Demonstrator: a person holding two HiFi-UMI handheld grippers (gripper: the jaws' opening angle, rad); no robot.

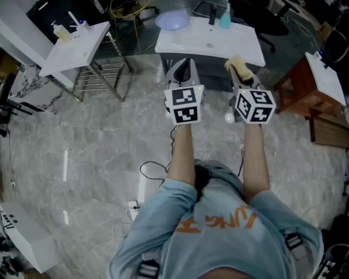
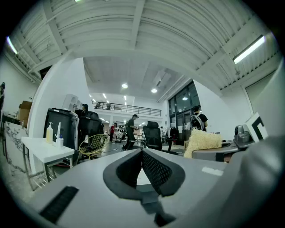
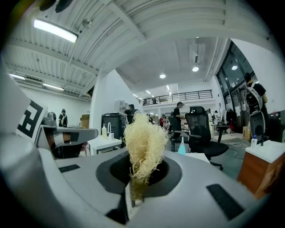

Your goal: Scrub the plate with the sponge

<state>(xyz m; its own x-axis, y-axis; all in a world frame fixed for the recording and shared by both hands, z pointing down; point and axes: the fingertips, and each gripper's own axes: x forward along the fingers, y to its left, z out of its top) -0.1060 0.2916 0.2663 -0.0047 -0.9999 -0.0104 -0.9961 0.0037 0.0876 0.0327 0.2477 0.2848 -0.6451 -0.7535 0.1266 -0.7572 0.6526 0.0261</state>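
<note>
A pale lavender plate (image 1: pixel 172 20) lies at the far left of the white sink table (image 1: pixel 240 43). In the head view my left gripper (image 1: pixel 181 64) is held level before the table's near edge. Its jaws are shut with nothing between them, as the left gripper view shows (image 2: pixel 142 153). My right gripper (image 1: pixel 240 73) is shut on a fibrous yellow sponge (image 1: pixel 238 66). The sponge (image 3: pixel 143 144) stands up out of the closed jaws of my right gripper (image 3: pixel 133 178). It also shows at the right of the left gripper view (image 2: pixel 202 141). The plate appears in neither gripper view.
A teal bottle (image 1: pixel 225 19) and a faucet (image 1: pixel 211 12) stand at the table's back. A white side table (image 1: pixel 76 41) with bottles is at the left, a wooden cabinet (image 1: pixel 305 90) at the right. Cables lie on the marble floor (image 1: pixel 147 169). People and office chairs are far off.
</note>
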